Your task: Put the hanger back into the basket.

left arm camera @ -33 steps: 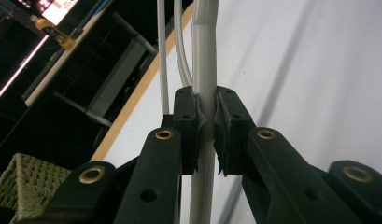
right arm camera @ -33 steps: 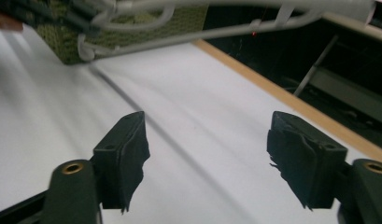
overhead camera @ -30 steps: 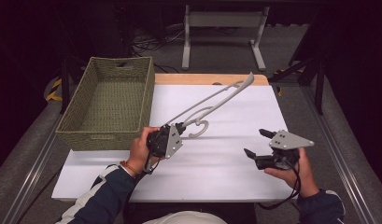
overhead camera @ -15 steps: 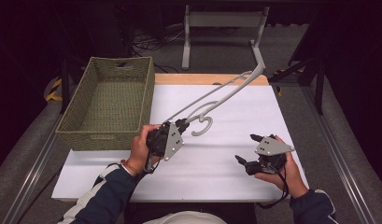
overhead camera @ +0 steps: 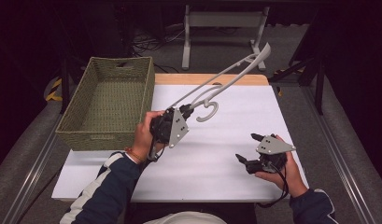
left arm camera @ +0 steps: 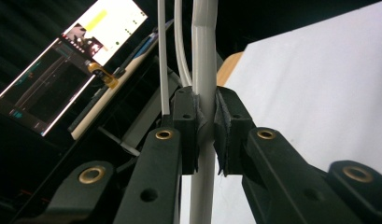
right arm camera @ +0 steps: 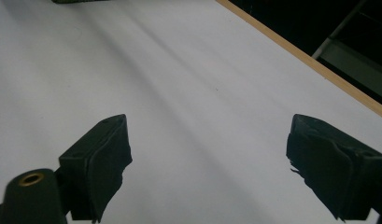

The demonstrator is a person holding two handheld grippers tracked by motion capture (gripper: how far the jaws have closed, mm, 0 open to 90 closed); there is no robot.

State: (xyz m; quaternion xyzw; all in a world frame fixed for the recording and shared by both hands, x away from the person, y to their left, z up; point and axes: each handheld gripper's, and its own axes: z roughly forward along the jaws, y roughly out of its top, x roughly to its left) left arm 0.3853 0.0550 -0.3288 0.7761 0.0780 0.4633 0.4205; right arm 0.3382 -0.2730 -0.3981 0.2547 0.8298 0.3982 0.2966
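We have raised the white hanger (overhead camera: 226, 81) higher off the worktop (overhead camera: 226, 154) beside the woven basket (overhead camera: 107, 100); our left tool (overhead camera: 187, 112) clamps its lower end, while our right tool (overhead camera: 247, 149) rests wide open, holding nothing.

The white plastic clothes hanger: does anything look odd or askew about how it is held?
Yes. The left gripper clamps the white plastic clothes hanger at one end only, so it slants up off the white table with its far end unsupported. The woven green basket sits straight.
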